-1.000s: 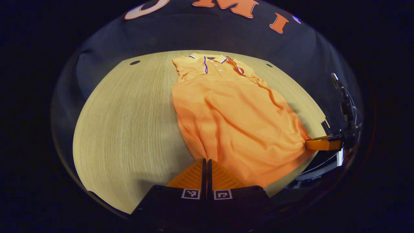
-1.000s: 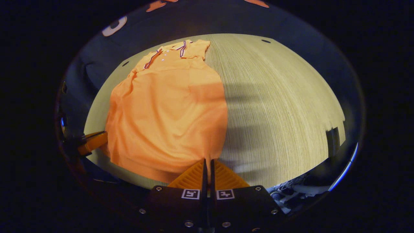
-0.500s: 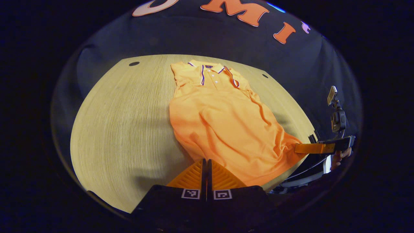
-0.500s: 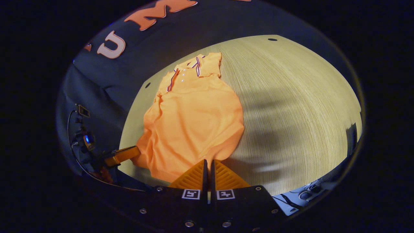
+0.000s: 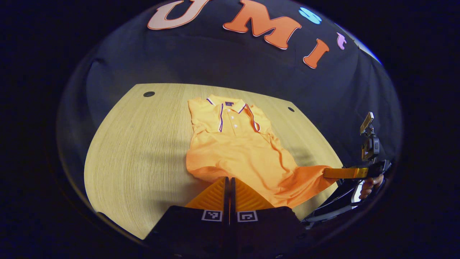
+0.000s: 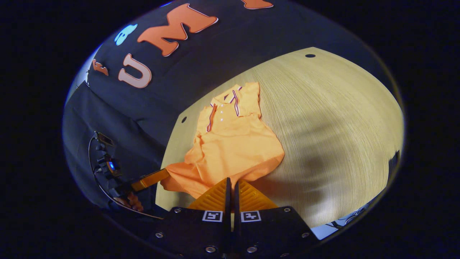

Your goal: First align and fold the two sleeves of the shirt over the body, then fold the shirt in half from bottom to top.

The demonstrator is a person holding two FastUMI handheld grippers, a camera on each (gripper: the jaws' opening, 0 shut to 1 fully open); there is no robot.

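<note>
Left gripper view: shirt [image 5: 233, 151] on surface [image 5: 143, 151], sleeves folded in; left hand-held gripper [image 5: 229, 187] and right hand-held gripper [image 6: 231, 189] each pinching hem corner, hem raised; bottom-to-top fold unfinished.

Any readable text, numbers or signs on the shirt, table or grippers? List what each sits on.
Shirt: neck label is too small to read; no print seen elsewhere on it.
Left gripper: two square coded markers, patterns only, no words.
Right gripper: the same kind of markers, no words.
Table: no text.
Nothing here is readable as words or numbers.
</note>
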